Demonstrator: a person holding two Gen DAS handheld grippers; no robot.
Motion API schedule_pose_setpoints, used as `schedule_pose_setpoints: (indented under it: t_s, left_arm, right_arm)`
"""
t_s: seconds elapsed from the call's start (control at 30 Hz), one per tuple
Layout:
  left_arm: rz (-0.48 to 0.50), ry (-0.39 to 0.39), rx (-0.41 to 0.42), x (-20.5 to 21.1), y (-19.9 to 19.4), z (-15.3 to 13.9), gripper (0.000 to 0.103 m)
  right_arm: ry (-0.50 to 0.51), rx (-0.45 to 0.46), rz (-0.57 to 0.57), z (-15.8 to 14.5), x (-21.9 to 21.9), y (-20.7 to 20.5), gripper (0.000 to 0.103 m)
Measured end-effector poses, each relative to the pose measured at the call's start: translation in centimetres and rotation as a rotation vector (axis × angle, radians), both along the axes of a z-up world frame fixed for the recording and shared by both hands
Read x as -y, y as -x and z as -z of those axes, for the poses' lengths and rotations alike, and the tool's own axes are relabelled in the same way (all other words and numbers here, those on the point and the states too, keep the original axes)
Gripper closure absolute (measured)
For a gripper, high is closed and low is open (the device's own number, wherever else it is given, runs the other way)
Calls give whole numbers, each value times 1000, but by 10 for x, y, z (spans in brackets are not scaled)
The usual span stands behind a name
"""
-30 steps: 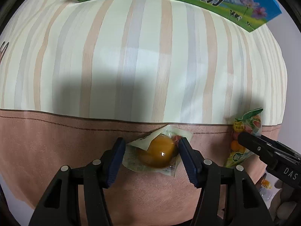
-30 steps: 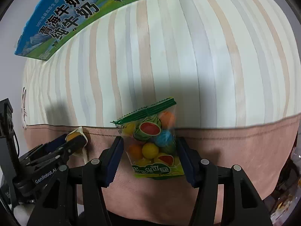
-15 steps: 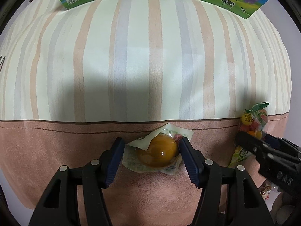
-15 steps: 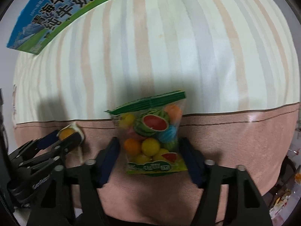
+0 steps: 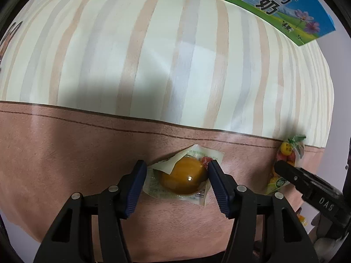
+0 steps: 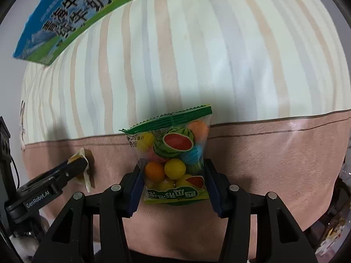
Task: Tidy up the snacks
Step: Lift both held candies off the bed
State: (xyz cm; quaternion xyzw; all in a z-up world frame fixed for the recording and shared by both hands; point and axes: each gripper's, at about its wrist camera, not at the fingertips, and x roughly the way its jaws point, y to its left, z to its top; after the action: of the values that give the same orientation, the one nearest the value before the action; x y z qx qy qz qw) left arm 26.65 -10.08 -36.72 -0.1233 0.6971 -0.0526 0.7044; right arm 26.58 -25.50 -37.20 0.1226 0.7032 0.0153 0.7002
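Observation:
My left gripper (image 5: 176, 180) is shut on a clear packet with an amber jelly snack (image 5: 183, 178), held over the pink border of the striped cloth. My right gripper (image 6: 173, 180) is shut on a bag of coloured gum balls (image 6: 174, 153) with a watermelon print and green top seal. The gum ball bag also shows at the right edge of the left wrist view (image 5: 285, 164), in the right gripper. The jelly packet shows at the left of the right wrist view (image 6: 82, 166), in the left gripper (image 6: 74, 168).
A blue and green milk carton box (image 5: 252, 2) lies at the far edge of the striped cloth (image 5: 153, 54); it also shows in the right wrist view (image 6: 72, 15). The cloth's pink border (image 6: 263, 153) runs under both grippers. More packets (image 6: 337, 225) lie at the lower right.
Both grippers have shifted slightly over the cloth with their snacks still held. The milk carton box has moved in view, rightward for the left wrist. Grips unchanged.

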Motion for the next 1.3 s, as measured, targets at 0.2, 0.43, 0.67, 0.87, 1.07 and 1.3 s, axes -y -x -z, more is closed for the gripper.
schedule_pose_setpoints:
  t_s: [0.2,0.43,0.67,0.87,1.07,1.3]
  left_arm:
    - [57,-10,-29,13,-4,15,34]
    - [83,-67,-5,34,4,23,21]
    - [70,-81,10,35,6,14,26]
    - [71,-100,35,40,14,9,32]
    - [80,-121,63,44,24,-3,37]
    - [74,-104,62,40,27,-11,40]
  right_arm:
    - [-9,-14,-25,6,-5,-5,29]
    - [16,-22,-45,18,-19,-16,27]
    - [64,-8,-61,28,-39,-13,34]
    - [77,8,-62,29,-39,-5,48]
    - [79,39,-66,23,-37,5,49]
    - [22,50,-46,10,-32,14,49]
